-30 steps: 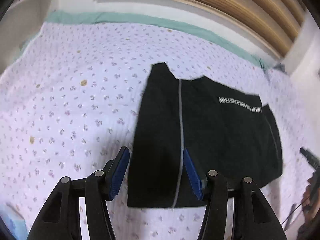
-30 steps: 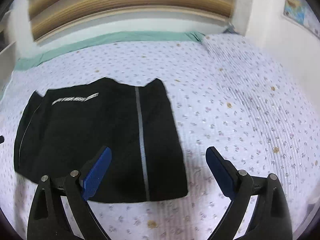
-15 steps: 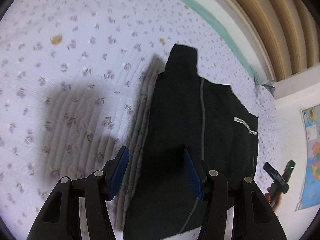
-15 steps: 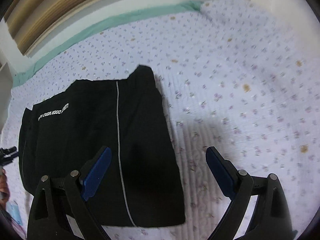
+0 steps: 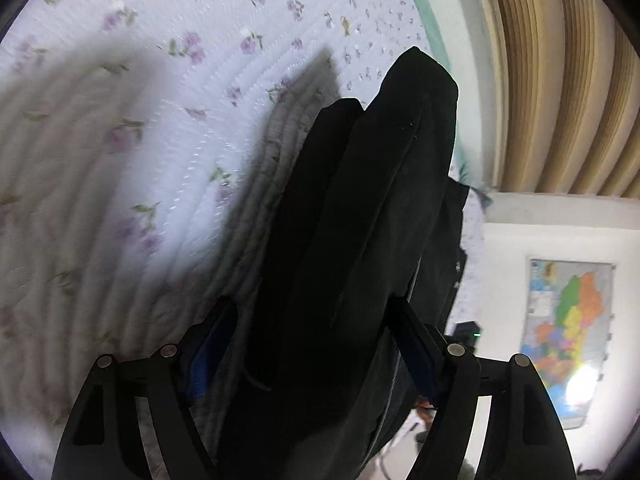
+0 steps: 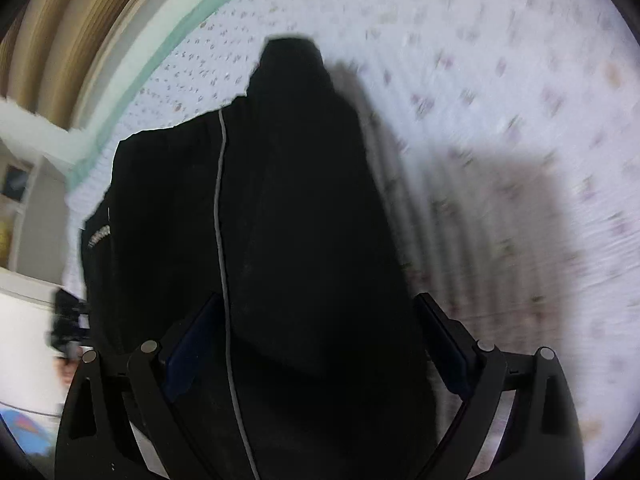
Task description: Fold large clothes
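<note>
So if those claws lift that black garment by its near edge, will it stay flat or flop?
Probably flop: the black garment is soft cloth, already folded into several layers, so lifted edges would likely droop. It looks light for its size. On the quilted bedspread it would probably drag and bunch rather than slide cleanly.

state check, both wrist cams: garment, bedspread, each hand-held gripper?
black garment: folded, lying on the bed, edges between both sets of jaws
floral bedspread: spread flat, under the garment
left hand-held gripper: jaws opening, straddling the garment's edge, pads not pressing
right hand-held gripper: jaws wide open, garment between them, not clamped
</note>
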